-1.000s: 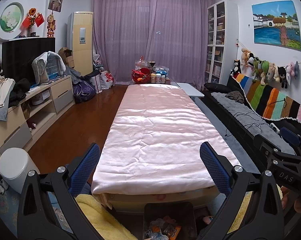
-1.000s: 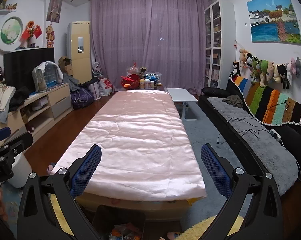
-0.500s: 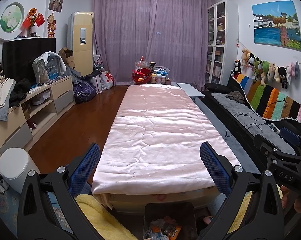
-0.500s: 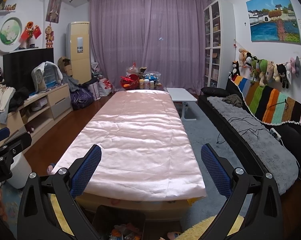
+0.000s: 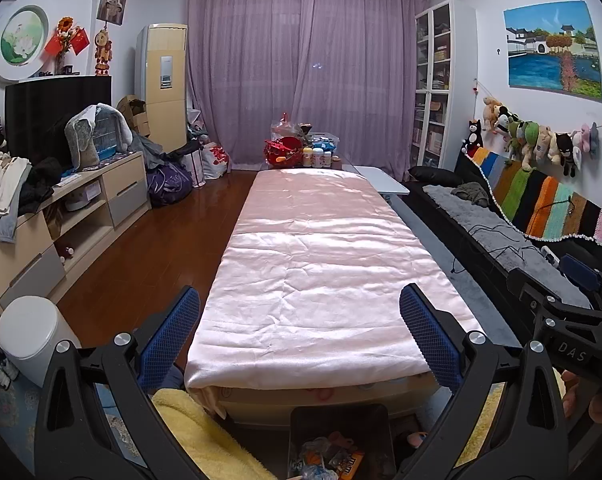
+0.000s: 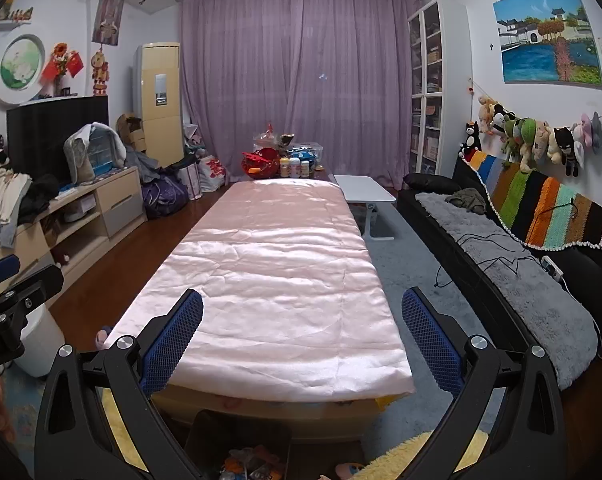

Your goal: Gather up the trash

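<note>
A dark bin (image 5: 341,420) with several crumpled wrappers (image 5: 327,460) inside stands on the floor below the table's near end; it also shows in the right wrist view (image 6: 241,432). My left gripper (image 5: 299,328) is open and empty, held above the bin and facing along the long table (image 5: 321,280) covered in pink satin cloth. My right gripper (image 6: 301,330) is open and empty beside it, facing the same table (image 6: 269,280). No trash shows on the cloth.
A white lidded bin (image 5: 29,332) stands at the left on the wood floor. A low cabinet (image 5: 61,220) with clothes runs along the left wall. A black sofa (image 6: 521,280) runs along the right. Bottles and a red basket (image 5: 285,152) sit beyond the table's far end.
</note>
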The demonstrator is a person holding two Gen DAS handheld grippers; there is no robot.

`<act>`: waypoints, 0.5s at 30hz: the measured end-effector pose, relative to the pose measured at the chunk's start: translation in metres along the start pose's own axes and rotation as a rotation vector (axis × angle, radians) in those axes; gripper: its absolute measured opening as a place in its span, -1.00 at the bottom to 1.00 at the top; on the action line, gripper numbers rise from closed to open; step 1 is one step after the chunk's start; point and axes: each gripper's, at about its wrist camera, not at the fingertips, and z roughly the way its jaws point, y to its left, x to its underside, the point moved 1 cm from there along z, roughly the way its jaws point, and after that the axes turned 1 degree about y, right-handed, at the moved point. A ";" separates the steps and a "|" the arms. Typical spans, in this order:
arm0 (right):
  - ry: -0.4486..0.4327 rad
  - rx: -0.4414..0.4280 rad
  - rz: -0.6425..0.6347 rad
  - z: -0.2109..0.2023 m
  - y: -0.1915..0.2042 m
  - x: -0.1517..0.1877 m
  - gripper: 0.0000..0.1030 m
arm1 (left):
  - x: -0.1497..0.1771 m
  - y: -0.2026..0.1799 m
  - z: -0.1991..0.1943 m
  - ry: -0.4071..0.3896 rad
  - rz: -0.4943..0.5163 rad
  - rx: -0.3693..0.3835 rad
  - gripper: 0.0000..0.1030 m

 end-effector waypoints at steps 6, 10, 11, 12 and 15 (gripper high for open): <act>0.000 -0.002 -0.002 0.000 0.000 0.000 0.94 | 0.000 0.002 -0.002 -0.003 0.000 0.002 0.84; 0.000 -0.001 -0.002 0.000 0.000 0.000 0.94 | 0.000 0.001 -0.002 -0.004 0.001 0.001 0.84; 0.000 -0.001 -0.002 0.000 0.000 0.000 0.94 | 0.000 0.002 -0.002 -0.005 0.001 0.002 0.84; -0.002 -0.001 -0.003 -0.001 0.000 0.000 0.94 | -0.001 0.002 -0.003 -0.007 0.001 0.002 0.84; -0.003 -0.002 -0.005 -0.001 0.001 -0.001 0.94 | -0.002 0.003 -0.003 -0.008 0.001 0.002 0.84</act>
